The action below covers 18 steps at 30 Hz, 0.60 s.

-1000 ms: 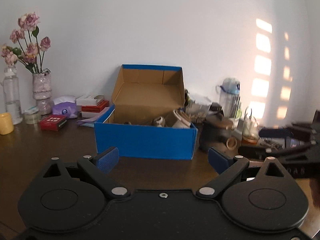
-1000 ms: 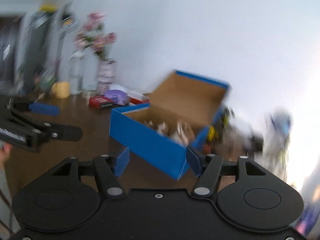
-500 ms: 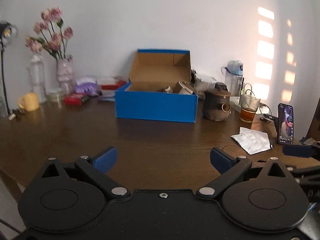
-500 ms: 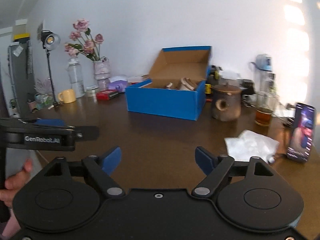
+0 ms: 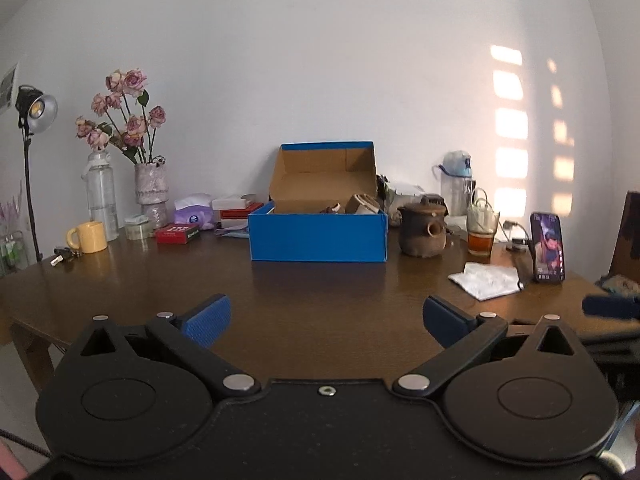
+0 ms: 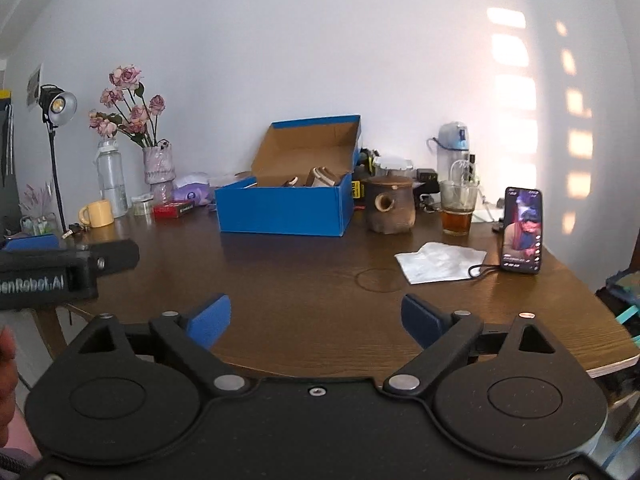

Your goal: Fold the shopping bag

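White crinkled shopping bag, folded flat on wooden table's right side, beside upright phone, black cord at its edge

We see brown bench: open blue box at back, clay pot beside it, yellow mug, flower vase, phone upright, tea glass.
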{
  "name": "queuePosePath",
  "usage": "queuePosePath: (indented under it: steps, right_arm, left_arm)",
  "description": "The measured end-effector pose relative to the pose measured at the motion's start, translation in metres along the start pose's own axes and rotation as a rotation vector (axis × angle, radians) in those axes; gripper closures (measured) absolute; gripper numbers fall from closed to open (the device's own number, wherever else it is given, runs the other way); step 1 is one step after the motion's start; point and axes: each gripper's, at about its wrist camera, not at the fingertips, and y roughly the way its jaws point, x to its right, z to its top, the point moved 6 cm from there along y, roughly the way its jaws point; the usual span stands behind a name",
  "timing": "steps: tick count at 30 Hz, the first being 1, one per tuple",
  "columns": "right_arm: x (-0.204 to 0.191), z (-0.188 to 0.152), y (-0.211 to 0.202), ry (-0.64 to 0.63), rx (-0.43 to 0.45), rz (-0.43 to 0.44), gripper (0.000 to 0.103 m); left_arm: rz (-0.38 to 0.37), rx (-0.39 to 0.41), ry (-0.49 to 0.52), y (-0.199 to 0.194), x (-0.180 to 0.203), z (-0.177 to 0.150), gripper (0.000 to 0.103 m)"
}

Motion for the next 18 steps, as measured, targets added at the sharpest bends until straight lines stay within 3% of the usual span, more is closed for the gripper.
queuePosePath:
  steps: [11,18]
  right_arm:
    - [-0.011,-0.002,0.000,-0.034,0.002,0.002,0.009]
    - [-0.014,-0.003,-0.001,-0.027,0.003,0.017,0.009]
  left_arm:
    - [-0.076,-0.063,-0.007,-0.009,-0.003,-0.020,0.000]
    - [-0.094,-0.048,-0.015,-0.012,-0.004,-0.023,0.000]
